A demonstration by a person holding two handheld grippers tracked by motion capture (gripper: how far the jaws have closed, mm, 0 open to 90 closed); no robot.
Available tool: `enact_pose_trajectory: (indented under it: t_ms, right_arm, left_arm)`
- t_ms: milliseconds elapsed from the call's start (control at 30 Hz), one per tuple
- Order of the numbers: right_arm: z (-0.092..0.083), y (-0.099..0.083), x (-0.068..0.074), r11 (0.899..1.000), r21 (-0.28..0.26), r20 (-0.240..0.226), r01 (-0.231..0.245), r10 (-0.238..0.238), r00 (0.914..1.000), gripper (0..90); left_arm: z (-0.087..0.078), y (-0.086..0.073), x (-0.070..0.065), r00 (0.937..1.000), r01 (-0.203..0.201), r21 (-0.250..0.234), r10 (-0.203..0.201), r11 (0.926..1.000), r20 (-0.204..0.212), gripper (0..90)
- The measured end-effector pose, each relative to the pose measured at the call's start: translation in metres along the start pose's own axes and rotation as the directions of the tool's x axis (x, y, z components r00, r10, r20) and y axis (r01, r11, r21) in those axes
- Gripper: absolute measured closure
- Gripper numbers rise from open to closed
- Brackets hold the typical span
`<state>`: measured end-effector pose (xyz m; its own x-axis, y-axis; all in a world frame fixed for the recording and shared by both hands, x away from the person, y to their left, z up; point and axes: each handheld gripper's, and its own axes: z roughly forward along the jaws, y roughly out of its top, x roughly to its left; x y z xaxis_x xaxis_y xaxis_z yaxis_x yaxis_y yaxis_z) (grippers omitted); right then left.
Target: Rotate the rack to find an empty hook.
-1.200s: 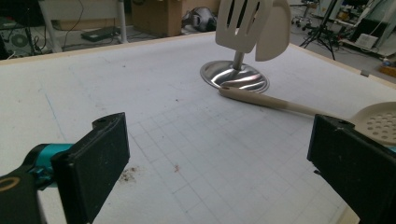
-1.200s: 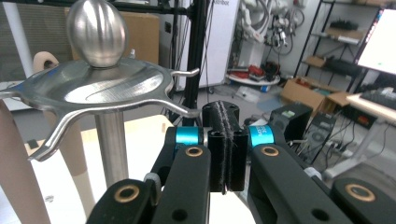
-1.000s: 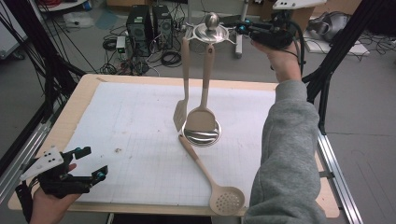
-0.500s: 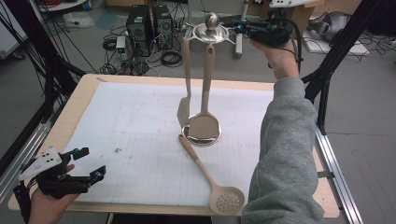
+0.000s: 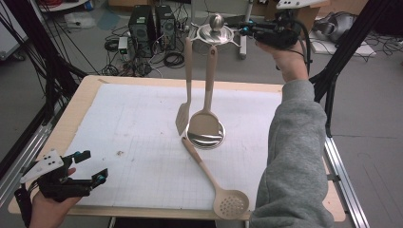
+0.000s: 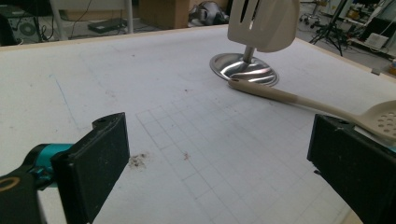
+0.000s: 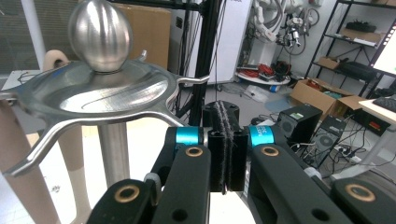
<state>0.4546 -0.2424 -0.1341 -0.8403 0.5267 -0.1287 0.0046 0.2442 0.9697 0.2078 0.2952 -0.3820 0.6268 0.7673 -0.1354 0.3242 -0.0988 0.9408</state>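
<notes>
A steel utensil stand (image 5: 216, 28) rises from a round base (image 5: 205, 137) in the middle of the white mat. A beige slotted spatula (image 5: 182, 118) and a beige solid spoon (image 5: 205, 122) hang from its top hooks. A beige skimmer spoon (image 5: 231, 204) lies flat on the mat, its handle end touching the base. My right gripper (image 5: 246, 31) is held high beside the stand's top, shut with nothing between its pads (image 7: 219, 140); the knobbed top plate (image 7: 100, 88) is just left of it. My left gripper (image 5: 90, 166) rests open at the table's near left corner, jaws wide apart (image 6: 219, 158).
The wooden table (image 5: 85, 102) carries a white gridded mat (image 5: 128, 137) with a few brown specks (image 6: 137, 159). Black frame posts (image 5: 43, 61) stand at the left and right. Computers and cables (image 5: 152, 23) lie on the floor beyond the far edge.
</notes>
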Motion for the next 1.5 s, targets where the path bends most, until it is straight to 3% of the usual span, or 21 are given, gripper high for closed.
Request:
enact_pose_trajectory:
  t_ms: [1100, 1500]
  right_arm:
    - [-0.013, 0.001, 0.004, 1.000, 0.014, 0.009, 0.028, -0.028, 0.9996, 90.0]
    - [-0.018, -0.002, 0.004, 1.000, 0.011, 0.010, 0.018, -0.018, 0.9998, 90.0]
  left_arm:
    - [0.001, -0.003, 0.003, 0.9999, 0.014, 0.010, -0.014, 0.9999, -0.010, 6.2]
    - [0.002, -0.004, 0.004, 0.9998, 0.015, 0.013, -0.015, 0.9998, -0.011, 6.2]
